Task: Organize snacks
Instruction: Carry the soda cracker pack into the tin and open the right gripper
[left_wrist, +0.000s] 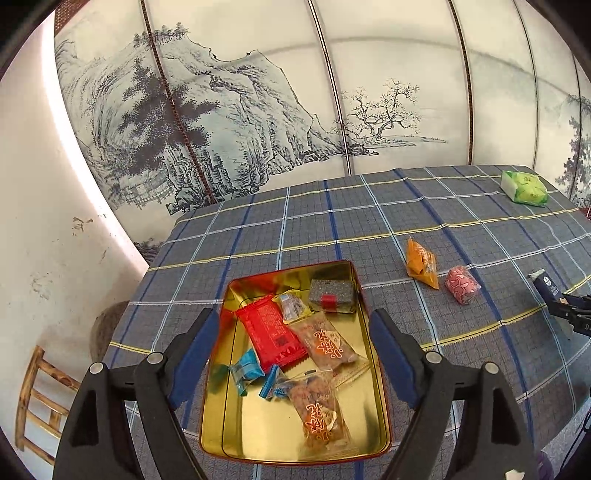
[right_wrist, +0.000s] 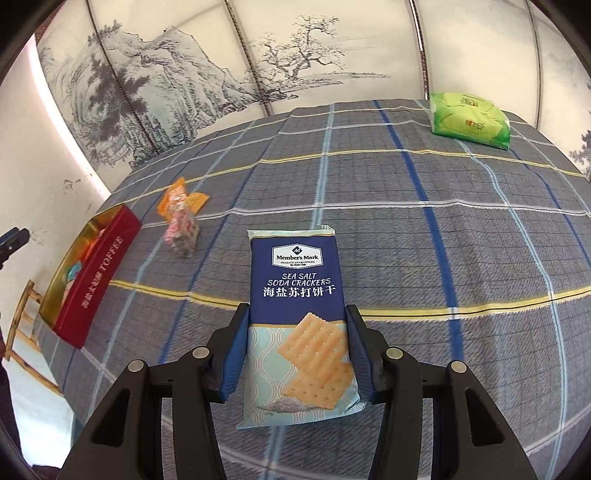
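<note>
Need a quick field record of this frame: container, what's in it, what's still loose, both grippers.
container: toffee tin, gold inside, red outside, lid off, on plaid tablecloth
in tin: red packet, blue candies, clear-wrapped snacks, dark bar
loose on cloth: orange packet, pink candy, both right of tin
far corner: green pack
left gripper: jaws open, empty, over tin
right gripper: jaws shut on cracker pack
</note>
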